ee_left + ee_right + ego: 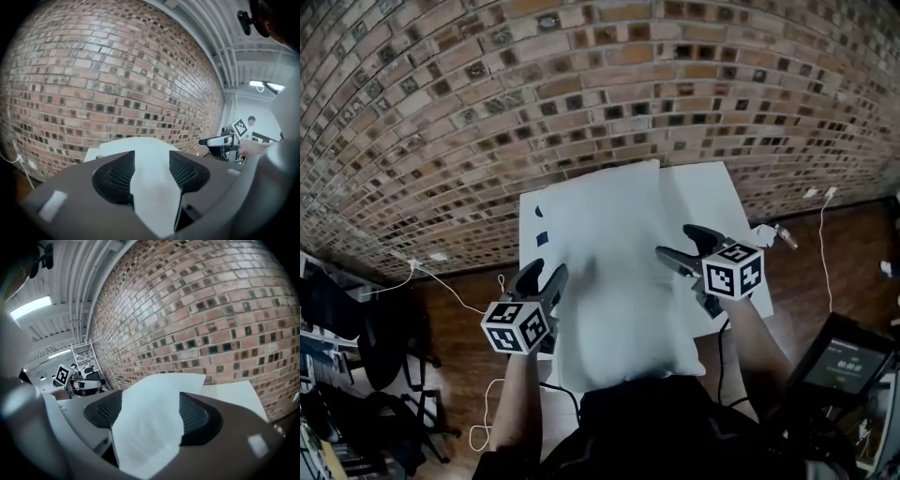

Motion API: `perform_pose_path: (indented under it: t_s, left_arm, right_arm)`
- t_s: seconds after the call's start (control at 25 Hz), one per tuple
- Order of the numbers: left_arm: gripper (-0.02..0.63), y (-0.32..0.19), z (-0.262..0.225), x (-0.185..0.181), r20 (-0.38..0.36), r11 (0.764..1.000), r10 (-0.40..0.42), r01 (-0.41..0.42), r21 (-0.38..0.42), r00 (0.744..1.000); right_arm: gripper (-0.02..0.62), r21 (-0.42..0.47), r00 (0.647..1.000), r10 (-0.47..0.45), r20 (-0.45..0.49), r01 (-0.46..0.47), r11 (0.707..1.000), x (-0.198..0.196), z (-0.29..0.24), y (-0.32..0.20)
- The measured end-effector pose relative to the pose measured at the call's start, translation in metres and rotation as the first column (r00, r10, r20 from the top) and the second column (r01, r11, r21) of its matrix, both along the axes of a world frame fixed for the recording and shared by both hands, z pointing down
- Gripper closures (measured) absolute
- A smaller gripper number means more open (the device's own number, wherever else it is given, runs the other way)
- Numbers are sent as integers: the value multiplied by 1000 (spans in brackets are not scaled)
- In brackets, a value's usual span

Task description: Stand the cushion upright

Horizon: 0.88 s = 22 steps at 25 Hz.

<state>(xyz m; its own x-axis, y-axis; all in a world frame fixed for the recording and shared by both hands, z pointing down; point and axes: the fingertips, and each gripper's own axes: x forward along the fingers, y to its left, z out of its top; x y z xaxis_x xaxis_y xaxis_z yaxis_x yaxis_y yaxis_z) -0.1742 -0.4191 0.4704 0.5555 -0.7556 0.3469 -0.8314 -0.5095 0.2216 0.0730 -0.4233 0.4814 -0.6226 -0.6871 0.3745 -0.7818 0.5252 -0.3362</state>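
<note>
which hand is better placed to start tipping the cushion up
Right, slightly: the right gripper has open jaws around a fuller stretch of the cushion edge. The left gripper straddles less. Likely both lift together.

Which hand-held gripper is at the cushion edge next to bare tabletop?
The right hand-held gripper: bare white table lies beyond its edge of the cushion; the left hand-held gripper has floor beside it.

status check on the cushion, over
Left tongs open, cushion edge between them. Right tongs the same. Cushion flat on white table, not yet upright. Nothing in the way.
</note>
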Motion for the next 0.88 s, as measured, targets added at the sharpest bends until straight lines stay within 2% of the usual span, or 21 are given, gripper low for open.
perform_pose_path:
  t_s: [0.08, 0.24, 0.4, 0.48, 0.68, 0.76, 0.88]
  left_arm:
    - [343, -17, 23, -12, -14, 997, -28, 27, -73, 1000]
    - [237, -36, 71, -15, -35, 975, 1, -9, -221, 999]
    - [176, -37, 125, -12, -34, 920, 36, -46, -389, 999]
    - [127, -38, 145, -8, -38, 894, 45, -57, -444, 998]
    - [109, -35, 177, 4, -146, 815, 62, -135, -564, 987]
    - [109, -34, 184, 7, -166, 800, 75, -159, -578, 983]
    - [129, -36, 188, 10, -201, 795, 78, -183, -579, 976]
  right_arm:
    - [173, -89, 1000, 14, -7, -14, 996, 1, 28, -11]
    - [98, -251, 998, 38, -44, -48, 967, 7, 81, -20]
    - [50, -367, 997, 32, -77, -58, 928, 6, 125, -17]
    - [35, -419, 998, 31, -60, -54, 906, 4, 142, -16]
    - [21, -545, 994, 61, 86, -5, 838, -10, 172, -14]
    - [21, -561, 991, 68, 116, 9, 828, -15, 179, -13]
    - [45, -564, 989, 53, 137, 34, 825, -20, 182, -15]
